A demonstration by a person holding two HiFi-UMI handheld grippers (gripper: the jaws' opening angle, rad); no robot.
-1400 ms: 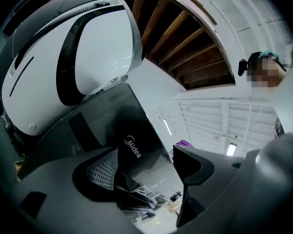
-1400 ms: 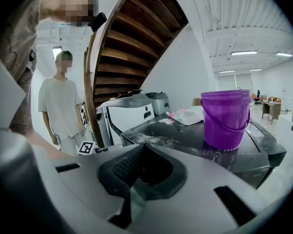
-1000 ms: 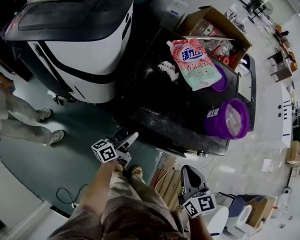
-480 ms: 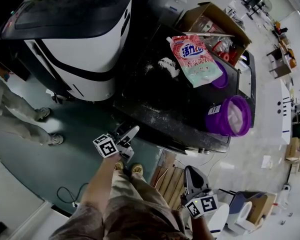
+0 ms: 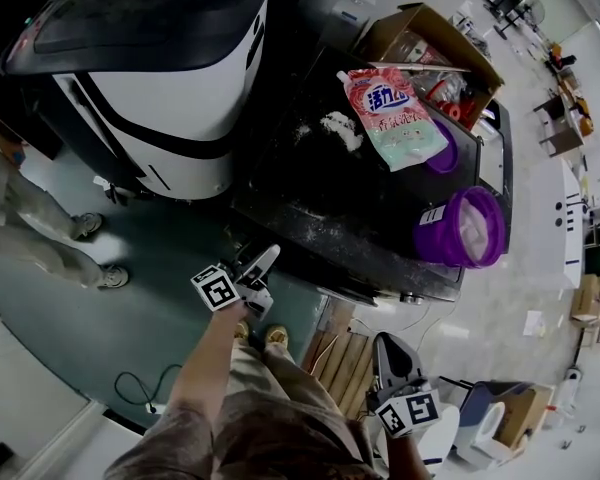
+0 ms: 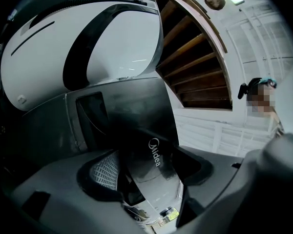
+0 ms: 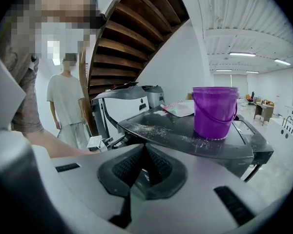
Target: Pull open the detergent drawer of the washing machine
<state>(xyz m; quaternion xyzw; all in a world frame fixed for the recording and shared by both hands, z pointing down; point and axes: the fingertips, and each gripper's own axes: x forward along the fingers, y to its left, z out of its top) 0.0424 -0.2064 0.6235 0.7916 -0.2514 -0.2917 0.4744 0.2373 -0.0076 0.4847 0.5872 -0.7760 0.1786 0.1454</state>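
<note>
The dark washing machine (image 5: pixel 340 203) stands at centre in the head view, its top dusted with white powder. My left gripper (image 5: pixel 264 273) is at its near front edge, jaws open and pointing at it. In the left gripper view the left gripper (image 6: pixel 149 157) is open close to the machine's front. A glossy black panel with a Midea logo (image 6: pixel 155 152) lies between the pads, and beside it is a grey panel with a dark rectangular recess (image 6: pixel 90 115). I cannot tell if the pads touch it. My right gripper (image 5: pixel 382 346) hangs lower right, away from the machine. Seen from its own camera, the right gripper (image 7: pixel 144 162) is shut and holds nothing.
On the machine's top stand a purple bucket (image 5: pixel 462 230), a pink detergent pouch (image 5: pixel 395 113) and a cardboard box (image 5: pixel 430 53). A big white-and-black appliance (image 5: pixel 150 78) stands to the left. A person (image 5: pixel 40 233) stands at far left. A wooden pallet (image 5: pixel 345 363) lies by my feet.
My left gripper has edged up and closer to the washing machine's front edge. The right gripper has barely moved.
</note>
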